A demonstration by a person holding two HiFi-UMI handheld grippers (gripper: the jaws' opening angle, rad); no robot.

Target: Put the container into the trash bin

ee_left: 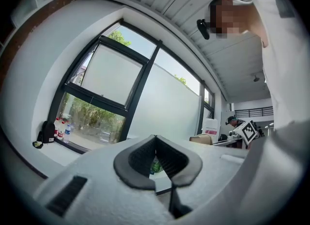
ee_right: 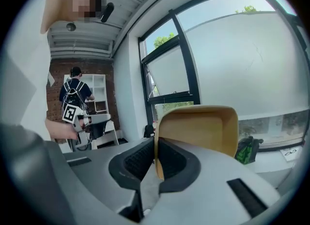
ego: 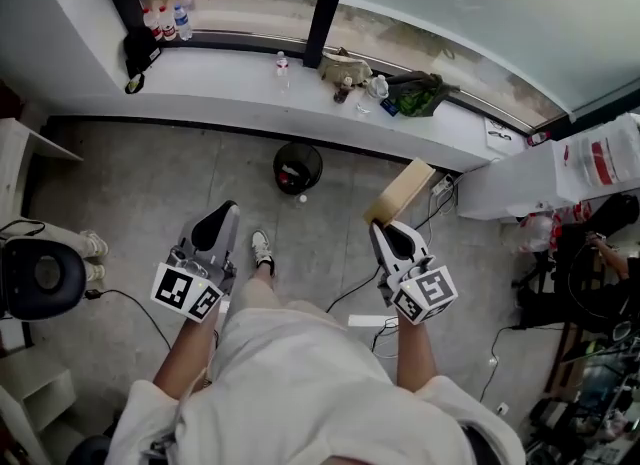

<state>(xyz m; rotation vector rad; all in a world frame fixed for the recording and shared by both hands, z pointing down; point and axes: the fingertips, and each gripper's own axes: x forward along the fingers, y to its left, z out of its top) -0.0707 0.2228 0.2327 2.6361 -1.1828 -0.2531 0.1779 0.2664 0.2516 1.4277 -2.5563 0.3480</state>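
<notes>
A tan, shallow paper container (ego: 403,189) sticks up and forward from my right gripper (ego: 380,228), which is shut on its rim. In the right gripper view the container (ee_right: 203,127) stands upright, its edge pinched between the dark pads of the right gripper (ee_right: 156,141). The black round trash bin (ego: 298,166) stands on the grey floor ahead, against the base of the window ledge, left of the container. My left gripper (ego: 225,211) hangs to the left over the floor, shut with nothing in it. In its own view the left gripper (ee_left: 155,139) has its tips touching.
The white window ledge (ego: 230,78) carries bottles (ego: 165,23), a small bottle (ego: 282,65) and bags (ego: 415,93). A small white scrap (ego: 302,198) lies by the bin. A black chair (ego: 40,278) is at left, and a white table (ego: 500,188) and cables (ego: 350,288) at right.
</notes>
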